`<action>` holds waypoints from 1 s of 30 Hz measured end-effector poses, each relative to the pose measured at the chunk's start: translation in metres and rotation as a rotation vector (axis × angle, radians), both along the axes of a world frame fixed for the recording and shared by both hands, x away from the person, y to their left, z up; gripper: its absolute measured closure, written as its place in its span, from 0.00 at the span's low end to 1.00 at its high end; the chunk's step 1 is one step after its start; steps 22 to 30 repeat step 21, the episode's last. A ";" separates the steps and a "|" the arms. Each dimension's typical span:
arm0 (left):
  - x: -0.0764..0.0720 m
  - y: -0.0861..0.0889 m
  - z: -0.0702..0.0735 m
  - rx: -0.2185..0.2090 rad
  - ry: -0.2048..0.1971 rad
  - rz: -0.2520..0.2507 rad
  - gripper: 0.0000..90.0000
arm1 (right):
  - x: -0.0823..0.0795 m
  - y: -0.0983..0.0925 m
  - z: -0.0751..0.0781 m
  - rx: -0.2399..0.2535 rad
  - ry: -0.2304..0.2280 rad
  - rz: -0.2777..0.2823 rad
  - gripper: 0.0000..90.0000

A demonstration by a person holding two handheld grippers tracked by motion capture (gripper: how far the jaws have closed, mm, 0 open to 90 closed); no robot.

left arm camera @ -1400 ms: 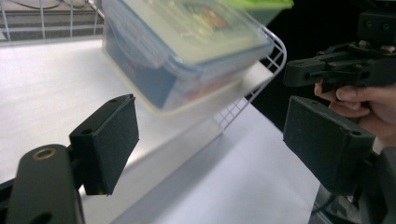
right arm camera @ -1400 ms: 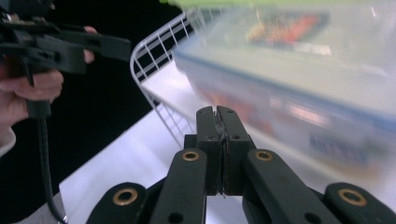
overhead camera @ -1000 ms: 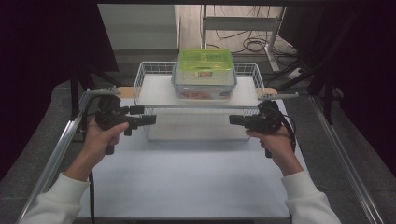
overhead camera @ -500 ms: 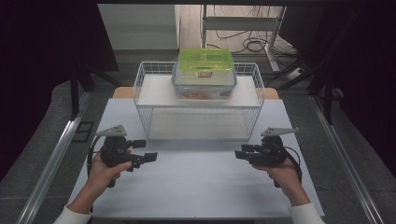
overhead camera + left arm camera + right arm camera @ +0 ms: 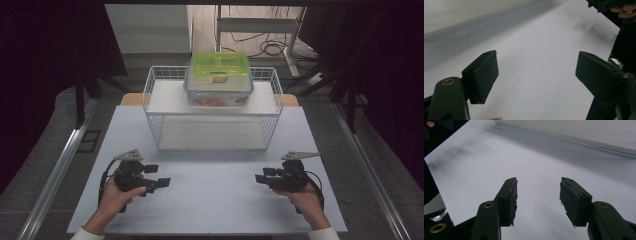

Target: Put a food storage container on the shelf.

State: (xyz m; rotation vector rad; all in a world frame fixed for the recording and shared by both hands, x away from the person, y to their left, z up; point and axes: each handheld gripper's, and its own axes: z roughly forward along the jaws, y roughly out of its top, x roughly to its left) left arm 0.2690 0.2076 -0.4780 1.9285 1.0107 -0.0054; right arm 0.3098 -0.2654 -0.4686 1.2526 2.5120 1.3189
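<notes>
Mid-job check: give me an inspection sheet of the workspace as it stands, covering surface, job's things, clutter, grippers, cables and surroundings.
Surface: white table top, bare in front of the rack.
Job's things: clear food container with its green lid closed, sitting on the upper shelf of the white wire rack; lower shelf bare.
Clutter: nothing seen.
Grippers: left gripper low over the table at its near left, jaws open, nothing between them; right gripper at the near right, jaws have just been opening, nothing between them. Both point inward, apart from the rack.
Cables: a black cable loops by the right hand; loose cables lie on the floor behind the table.
Surroundings: dark, grey floor, metal rail along the left side.
</notes>
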 end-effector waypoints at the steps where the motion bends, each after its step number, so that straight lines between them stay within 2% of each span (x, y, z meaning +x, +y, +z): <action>1: 0.000 0.000 0.000 0.000 0.001 -0.001 0.20 | 0.000 0.000 0.000 0.002 0.000 0.000 0.53; 6: 0.001 0.002 -0.001 -0.025 0.014 -0.002 0.20 | -0.001 -0.001 0.001 0.009 -0.006 -0.004 0.53; 12: 0.001 0.001 -0.002 -0.017 0.013 0.002 0.20 | -0.001 -0.002 0.002 0.015 -0.007 -0.006 0.52; 21: 0.004 -0.002 -0.004 -0.009 0.013 0.004 0.20 | -0.003 -0.007 0.003 0.034 -0.009 -0.025 0.45; 30: 0.004 -0.002 -0.004 -0.009 0.013 0.004 0.20 | -0.003 -0.007 0.003 0.034 -0.009 -0.025 0.45</action>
